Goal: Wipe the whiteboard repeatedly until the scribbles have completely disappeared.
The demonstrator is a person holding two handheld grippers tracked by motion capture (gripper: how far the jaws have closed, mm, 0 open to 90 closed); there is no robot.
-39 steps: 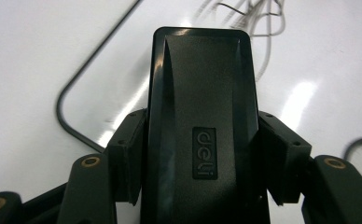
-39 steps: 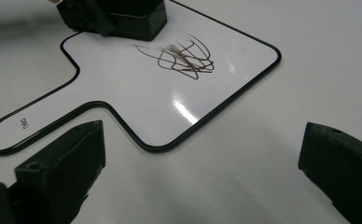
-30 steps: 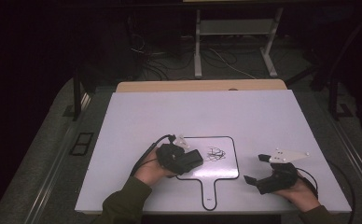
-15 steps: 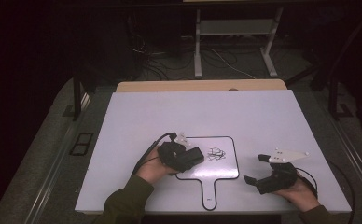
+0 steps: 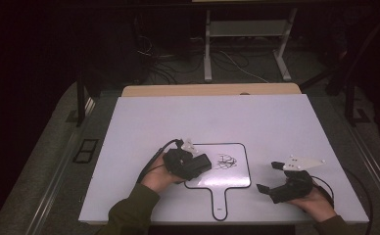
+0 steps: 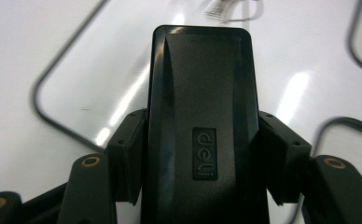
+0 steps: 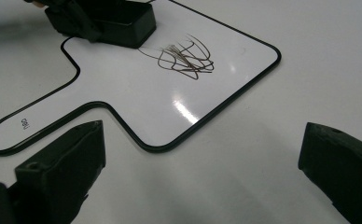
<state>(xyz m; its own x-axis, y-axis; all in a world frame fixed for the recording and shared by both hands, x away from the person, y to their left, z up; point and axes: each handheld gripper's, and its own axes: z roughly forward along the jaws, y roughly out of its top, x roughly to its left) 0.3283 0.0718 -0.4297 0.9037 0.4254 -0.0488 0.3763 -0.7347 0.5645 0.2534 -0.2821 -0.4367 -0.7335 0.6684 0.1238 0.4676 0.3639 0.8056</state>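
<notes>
On the near half of the white table [image 5: 178,122] lies a small paddle-shaped whiteboard [image 5: 237,178] with a black border, its handle pointing back toward the person and its square part away, so its long axis runs from near to far. A dark scribble [image 5: 225,161] sits on the square part, right of middle. The left gripper [image 5: 194,165] rests over the board's left edge and is clamped on a black eraser [image 6: 202,116]; in the left gripper view the jaws press against both long sides of the eraser, which bears a small stamped label. The eraser's long axis runs along the jaws, and in the high view its free end points right, toward the scribble, stopping just short of it. In the right gripper view the eraser's end lies on the board beside the marks without covering them. The right gripper [image 5: 271,177] sits on the table to the right of the board, well apart from it, with its jaws spread wide and nothing between them, aimed left toward the board. Compared with a second ago, the left gripper and eraser have shifted slightly to the right, closer to the scribble, while the right gripper and the board have stayed in place.
</notes>
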